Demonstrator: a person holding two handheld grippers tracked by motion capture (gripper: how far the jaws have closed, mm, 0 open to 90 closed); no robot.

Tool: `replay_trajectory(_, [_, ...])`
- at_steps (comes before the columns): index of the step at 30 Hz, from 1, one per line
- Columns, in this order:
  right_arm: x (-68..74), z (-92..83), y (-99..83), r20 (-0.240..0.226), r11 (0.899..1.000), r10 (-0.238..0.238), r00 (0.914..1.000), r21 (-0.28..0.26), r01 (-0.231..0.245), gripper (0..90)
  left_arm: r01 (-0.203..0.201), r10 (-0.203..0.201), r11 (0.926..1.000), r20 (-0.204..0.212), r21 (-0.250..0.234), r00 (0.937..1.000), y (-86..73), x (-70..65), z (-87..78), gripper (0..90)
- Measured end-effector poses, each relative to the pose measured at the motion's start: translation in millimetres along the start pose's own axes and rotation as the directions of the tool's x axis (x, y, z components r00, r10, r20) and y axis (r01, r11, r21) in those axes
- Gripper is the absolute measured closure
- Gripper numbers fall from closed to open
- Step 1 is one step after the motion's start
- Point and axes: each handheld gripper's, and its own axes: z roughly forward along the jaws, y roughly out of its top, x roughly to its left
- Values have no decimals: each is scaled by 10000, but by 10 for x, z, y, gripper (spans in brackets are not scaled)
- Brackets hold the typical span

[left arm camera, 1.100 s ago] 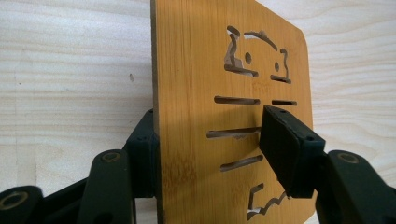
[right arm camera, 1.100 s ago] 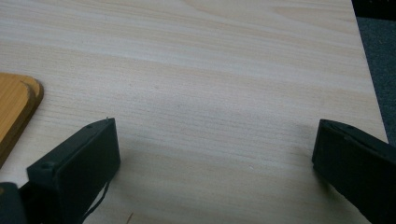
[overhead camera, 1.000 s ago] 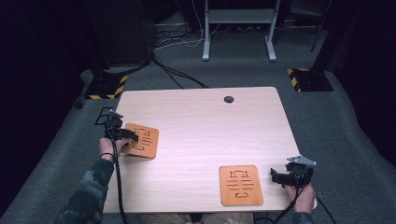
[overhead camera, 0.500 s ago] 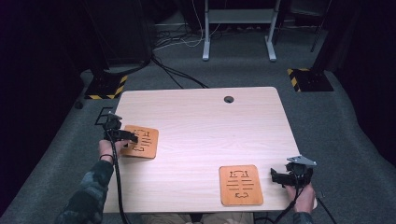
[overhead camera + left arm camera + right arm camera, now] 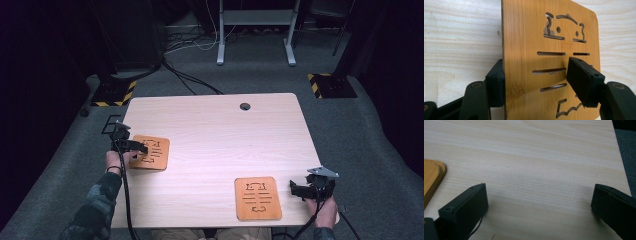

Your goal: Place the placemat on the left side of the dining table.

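The left tool (image 5: 136, 146) straddles the left edge of a flat orange-brown bamboo board with cut-out slots (image 5: 150, 152), which lies near the left edge of the pale wooden counter (image 5: 215, 130). Its jaws have just been opening; one pad sits against the board's edge, the other stands off above its face. The right tool (image 5: 300, 189) rests wide apart and empty on the counter, just beside a second slotted bamboo board (image 5: 258, 198) near the front edge.
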Motion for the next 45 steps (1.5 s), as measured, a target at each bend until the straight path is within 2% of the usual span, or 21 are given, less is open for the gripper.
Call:
replay_trajectory(7, [0,0,0,-1,10000,-6,10000,1,6,0,77,-77,10000,87,17,9999,-9,21,18,352])
replay_trajectory(9, [0,0,0,-2,10000,-4,10000,2,4,0,204,-204,9998,63,7,9998,-14,19,24,349])
replay_trajectory(11, [2,-1,0,4,10000,27,10000,25,-27,0,60,-59,9999,-69,90,10000,-20,32,37,342])
replay_trajectory(15, [0,0,0,-1,10000,-5,10000,1,5,0,270,-270,9996,106,49,9996,-42,66,69,338])
replay_trajectory(26, [2,-2,0,14,10000,27,10000,26,-27,0,152,-152,9999,-67,-32,9999,-58,70,83,348])
replay_trajectory(27, [0,-1,0,7,10000,-6,10000,7,6,0,34,-34,10000,-276,-2,9996,-59,61,82,355])
replay_trajectory(29, [0,0,0,6,10000,-7,10000,3,7,0,-425,429,9991,-991,61,9941,-66,17,86,400])
replay_trajectory(31, [-1,0,0,8,10000,-15,10000,4,15,0,-396,390,9992,-900,-47,9952,-77,5,92,396])
replay_trajectory(34, [0,0,0,7,10000,-5,10000,2,5,0,-580,574,9983,-1008,-35,9933,-80,-11,96,395])
replay_trajectory(38, [-1,0,0,5,10000,-8,10000,-7,8,0,-583,569,9983,-1151,-87,9917,-80,-21,105,372])
replay_trajectory(39, [-2,1,-1,1,10000,-15,10000,-6,15,0,-582,566,9983,-1192,-101,9913,-82,-20,108,332])
replay_trajectory(41, [-3,1,0,4,10000,-1,10000,-11,1,0,-569,541,9982,-1228,-196,9910,-95,-16,114,311])
replay_trajectory(43, [-4,1,0,7,10000,7,10000,-10,-7,0,-624,590,9979,-1425,-197,9880,-115,-22,118,268])
replay_trajectory(45, [-2,-1,0,26,10000,50,10000,15,-50,0,-626,594,9978,-1331,-204,9893,-132,-21,100,225])
